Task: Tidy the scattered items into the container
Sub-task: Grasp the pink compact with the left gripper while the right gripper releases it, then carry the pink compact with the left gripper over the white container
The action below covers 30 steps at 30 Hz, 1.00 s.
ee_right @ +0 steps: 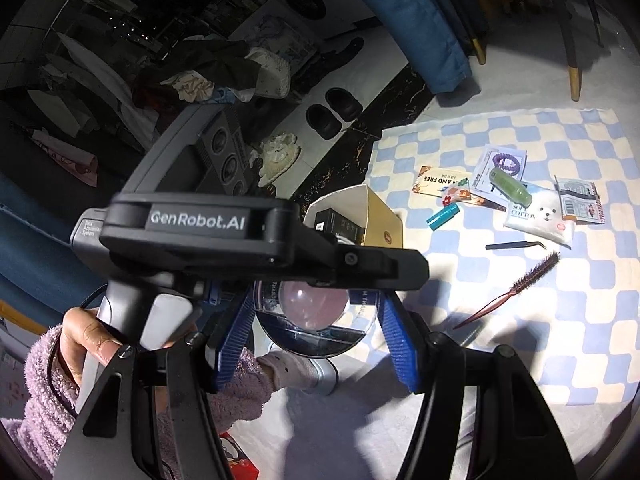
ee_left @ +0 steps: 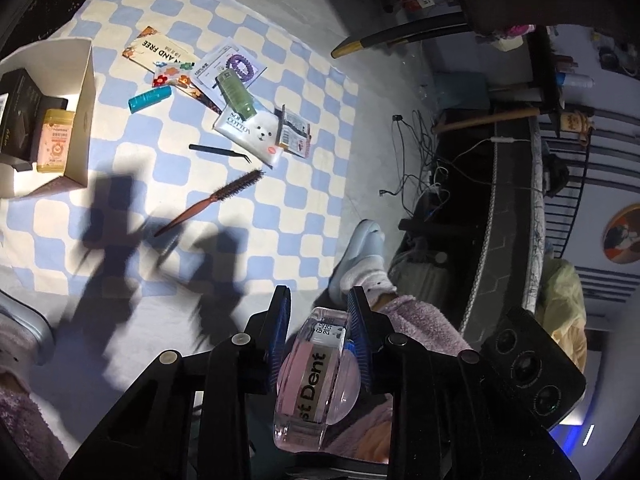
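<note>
Left wrist view: the left gripper (ee_left: 320,312) has its fingers (ee_left: 358,322) pressed against a clear pink bottle (ee_left: 310,376), held above the checkered mat (ee_left: 280,208). The open box (ee_left: 78,120) sits far left on the mat. Right wrist view: the right gripper (ee_right: 320,344) has its fingers wide apart, flanking the same bottle without gripping it.

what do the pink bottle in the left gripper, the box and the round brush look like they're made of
Pink bottle: clear, glossy hard plastic or perhaps glass; pink liquid shows through thick see-through walls with bright highlights.
Box: matte white card with a brown outer face; thin flat walls and folded flaps.
Round brush: smooth reddish-brown handle, wood or plastic, hard to tell; dark, stiff-looking bristles at the head.
</note>
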### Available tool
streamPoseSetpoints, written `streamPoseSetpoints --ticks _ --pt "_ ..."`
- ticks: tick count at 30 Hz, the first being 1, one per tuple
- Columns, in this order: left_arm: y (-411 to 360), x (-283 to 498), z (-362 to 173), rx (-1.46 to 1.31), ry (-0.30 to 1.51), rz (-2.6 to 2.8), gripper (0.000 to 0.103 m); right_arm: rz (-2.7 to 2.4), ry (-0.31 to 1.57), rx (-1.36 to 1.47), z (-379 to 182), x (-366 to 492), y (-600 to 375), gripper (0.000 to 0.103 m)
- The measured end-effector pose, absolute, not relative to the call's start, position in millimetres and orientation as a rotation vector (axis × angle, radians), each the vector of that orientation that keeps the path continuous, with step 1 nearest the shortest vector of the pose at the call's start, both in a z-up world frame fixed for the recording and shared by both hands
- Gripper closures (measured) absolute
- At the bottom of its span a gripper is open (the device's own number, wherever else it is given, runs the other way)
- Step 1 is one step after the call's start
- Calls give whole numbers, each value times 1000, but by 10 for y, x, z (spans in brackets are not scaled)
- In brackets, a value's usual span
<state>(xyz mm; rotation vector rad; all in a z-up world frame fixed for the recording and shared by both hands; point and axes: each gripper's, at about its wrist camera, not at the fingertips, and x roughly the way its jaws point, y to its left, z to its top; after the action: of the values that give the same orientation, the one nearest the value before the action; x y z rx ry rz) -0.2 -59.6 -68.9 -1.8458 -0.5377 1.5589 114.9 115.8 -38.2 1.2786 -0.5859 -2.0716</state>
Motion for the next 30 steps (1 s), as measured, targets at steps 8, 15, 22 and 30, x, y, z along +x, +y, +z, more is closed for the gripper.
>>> streamPoseSetpoints --ticks 8,15,22,30 --pt "-744 -18 -733 -1886 -577 1611 76 -2056 -621 1302 -428 1113 1123 39" --pt "-1026 -126 -705 -1926 -711 1672 76 -2015 -709 1339 -483 1069 1192 39" --pt "-1558 -512 -593 -2000 -676 1922 76 -2018 -832 1380 -576 1017 1423 39" --pt "-1705 -766 -646 -2162 -312 2122 76 -2054 -937 1409 -633 982 1689 39"
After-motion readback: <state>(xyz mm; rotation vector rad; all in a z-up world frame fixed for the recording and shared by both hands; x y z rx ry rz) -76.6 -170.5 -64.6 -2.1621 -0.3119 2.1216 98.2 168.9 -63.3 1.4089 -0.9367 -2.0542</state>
